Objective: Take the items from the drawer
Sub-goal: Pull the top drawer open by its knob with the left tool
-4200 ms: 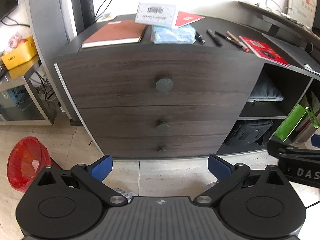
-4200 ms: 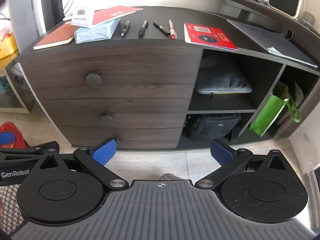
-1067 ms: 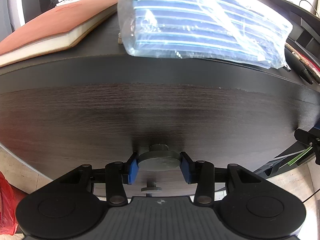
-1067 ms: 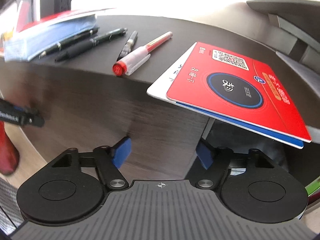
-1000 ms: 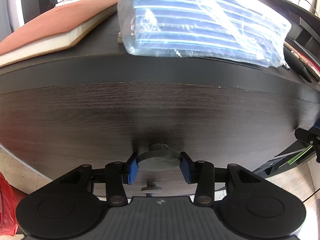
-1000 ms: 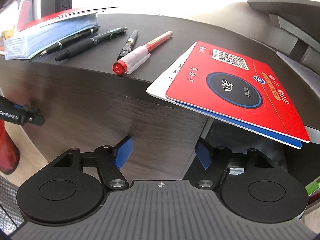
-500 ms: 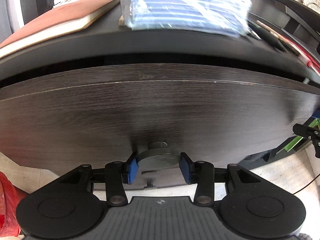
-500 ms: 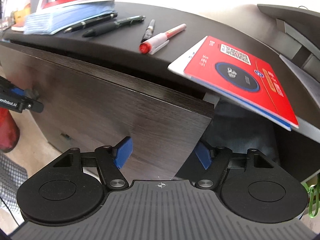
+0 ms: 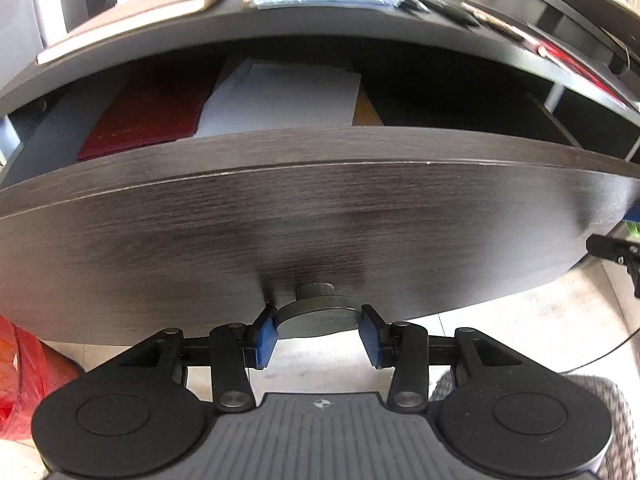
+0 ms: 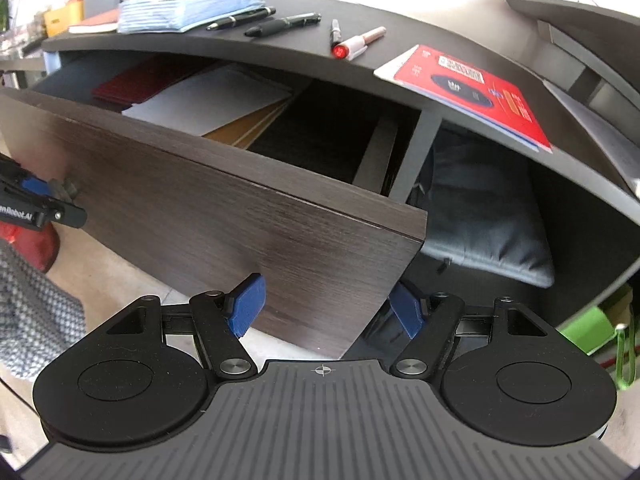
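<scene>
The top drawer (image 9: pixel 320 216) of the dark wood cabinet stands pulled out. My left gripper (image 9: pixel 318 334) is shut on its round grey knob (image 9: pixel 320 314). Inside lie a dark red booklet (image 9: pixel 148 116), white paper sheets (image 9: pixel 280 96) and a brown envelope (image 9: pixel 366 114) under them. In the right wrist view the drawer front (image 10: pixel 224 208) is close ahead, with the red booklet (image 10: pixel 140 82), white sheets (image 10: pixel 212 98) and brown envelope (image 10: pixel 244 126) inside. My right gripper (image 10: pixel 326 306) is open and empty by the drawer's lower right corner. The left gripper (image 10: pixel 44 200) shows at the left edge.
On the cabinet top lie a blue plastic-wrapped pack (image 10: pixel 188 6), several pens (image 10: pixel 288 24), a red marker (image 10: pixel 356 44), a red card (image 10: pixel 476 84) and a brown notebook (image 9: pixel 132 20). A grey bag (image 10: pixel 484 216) sits on the open shelf at right. A red bin (image 9: pixel 28 376) stands on the floor at left.
The drawer has slid out towards me with my left gripper shut on its knob, so its contents now show. My right gripper stays open beside the drawer front.
</scene>
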`<state>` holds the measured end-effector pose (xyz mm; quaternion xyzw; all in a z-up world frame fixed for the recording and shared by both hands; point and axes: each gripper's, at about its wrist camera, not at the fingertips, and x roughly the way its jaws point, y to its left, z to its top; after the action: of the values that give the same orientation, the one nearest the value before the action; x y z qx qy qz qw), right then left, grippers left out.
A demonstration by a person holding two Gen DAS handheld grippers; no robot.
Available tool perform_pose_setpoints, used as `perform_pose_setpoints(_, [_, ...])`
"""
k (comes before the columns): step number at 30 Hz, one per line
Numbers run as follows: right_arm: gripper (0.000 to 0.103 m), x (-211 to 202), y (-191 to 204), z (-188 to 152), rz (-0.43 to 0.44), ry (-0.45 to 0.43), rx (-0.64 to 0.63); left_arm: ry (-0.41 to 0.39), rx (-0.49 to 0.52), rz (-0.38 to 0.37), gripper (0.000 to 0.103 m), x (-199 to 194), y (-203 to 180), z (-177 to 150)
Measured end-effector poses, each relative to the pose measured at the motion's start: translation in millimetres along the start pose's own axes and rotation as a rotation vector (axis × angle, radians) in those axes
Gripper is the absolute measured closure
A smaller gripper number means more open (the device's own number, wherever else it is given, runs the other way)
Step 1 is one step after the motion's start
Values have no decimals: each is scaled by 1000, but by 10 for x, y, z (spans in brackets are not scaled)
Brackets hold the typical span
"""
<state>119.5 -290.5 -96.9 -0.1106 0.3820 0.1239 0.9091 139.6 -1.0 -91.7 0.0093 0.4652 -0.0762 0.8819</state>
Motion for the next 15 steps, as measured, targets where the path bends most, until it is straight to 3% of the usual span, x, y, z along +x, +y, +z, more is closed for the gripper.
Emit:
perform_pose_setpoints(3, [30, -93, 11, -43, -6, 13, 59, 18, -25, -13, 54, -82, 53, -40])
perform_pose_setpoints(7, [17, -309, 121, -33, -58, 23, 77, 12, 27, 36, 35, -256, -18, -33])
perform_pose_setpoints(10, [16, -506, 216, 10, -88, 7, 102, 1, 35, 64, 32, -403, 14, -92])
perform_pose_setpoints(13, [18, -690, 381, 76, -89, -7, 117, -26, 22, 28, 32, -508, 163, -118])
perform_pose_setpoints(15, [25, -804, 537, 150, -106, -36, 96, -59, 26, 2, 32, -637, 167, -114])
